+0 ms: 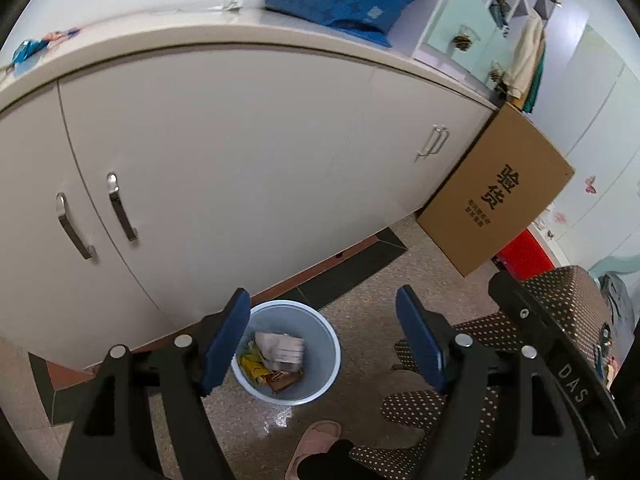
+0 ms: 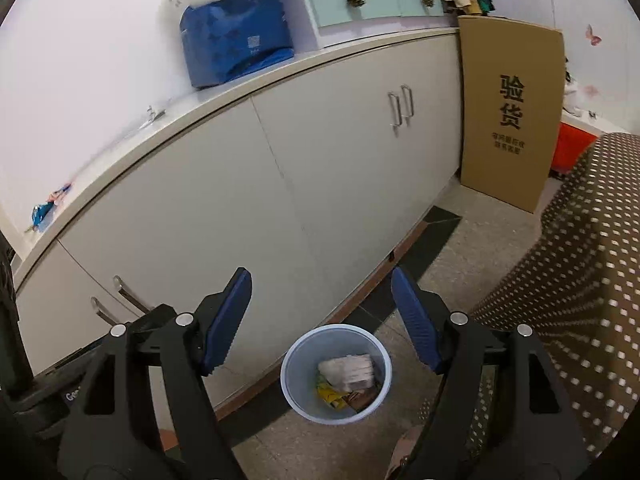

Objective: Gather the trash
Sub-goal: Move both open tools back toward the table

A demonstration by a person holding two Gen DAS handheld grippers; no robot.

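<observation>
A pale blue waste bin (image 1: 320, 344) stands on the floor in front of the cabinet. Inside it lie crumpled white paper (image 1: 280, 346), a yellow wrapper (image 1: 252, 366) and a brown packet (image 1: 284, 380). My left gripper (image 1: 323, 294) hangs above the bin, open with nothing between its blue pads. In the right wrist view the bin (image 2: 298, 376) sits below my right gripper (image 2: 321, 274), which is also open and holds nothing. On the countertop lie a blue wrapper (image 1: 24, 50) (image 2: 42, 212) and a clear crumpled wrapper (image 1: 230, 2) (image 2: 154, 114).
A long white cabinet (image 1: 224, 152) runs behind the bin. A cardboard box (image 1: 496, 196) leans at its right end, with a red crate (image 1: 524, 256) behind it. Brown dotted fabric (image 2: 580, 264) fills the right side. A blue bag (image 2: 236, 46) sits on the counter. A pink slipper (image 1: 316, 440) lies near the bin.
</observation>
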